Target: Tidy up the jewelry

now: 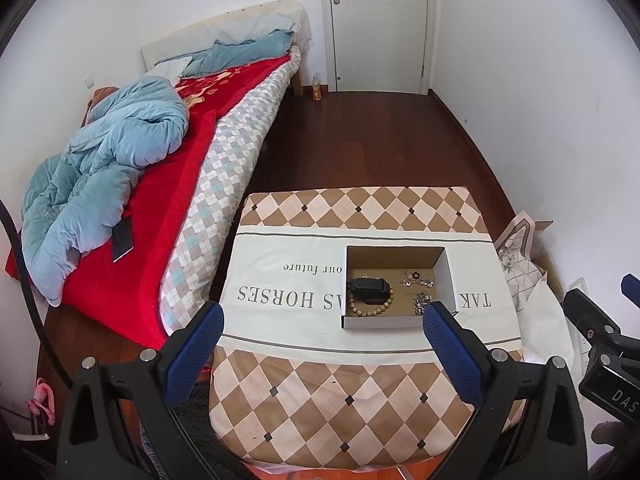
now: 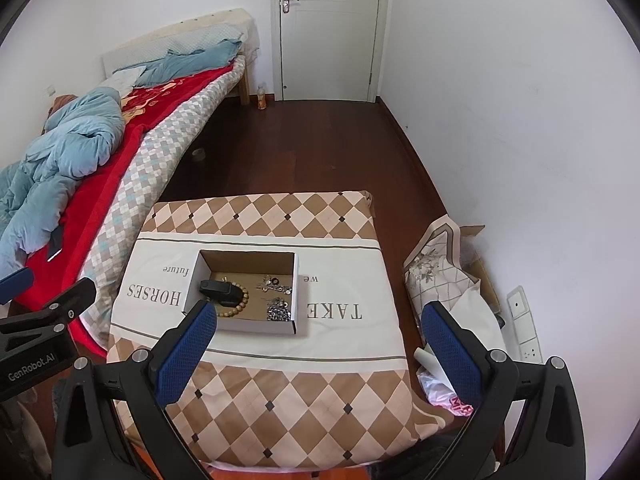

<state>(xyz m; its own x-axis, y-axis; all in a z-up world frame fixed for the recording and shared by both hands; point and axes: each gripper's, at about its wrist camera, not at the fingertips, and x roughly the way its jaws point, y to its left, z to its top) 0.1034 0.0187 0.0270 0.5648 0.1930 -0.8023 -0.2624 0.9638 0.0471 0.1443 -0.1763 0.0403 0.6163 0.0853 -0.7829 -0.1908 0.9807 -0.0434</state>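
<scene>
A shallow white cardboard box [image 1: 449,276] [image 2: 299,280] sits on a small table covered with a checked cloth [image 1: 320,392] [image 2: 280,392]. Inside lie a black watch-like item [image 1: 370,289] [image 2: 218,290], a wooden bead bracelet [image 1: 378,310] [image 2: 236,308], a silver chain piece with a dark ring [image 1: 415,279] [image 2: 275,285], and a heap of silver jewelry [image 1: 422,302] [image 2: 278,311]. My left gripper [image 1: 324,320] is open and empty, held above the table's near side. My right gripper [image 2: 320,320] is open and empty, also short of the box.
A bed [image 1: 208,152] [image 2: 132,168] with red blanket and blue duvet stands left of the table. A phone [image 1: 122,238] lies on it. Bags and cardboard [image 2: 448,280] lie right of the table by the wall. A bottle [image 2: 262,98] stands by the closed door [image 2: 328,28].
</scene>
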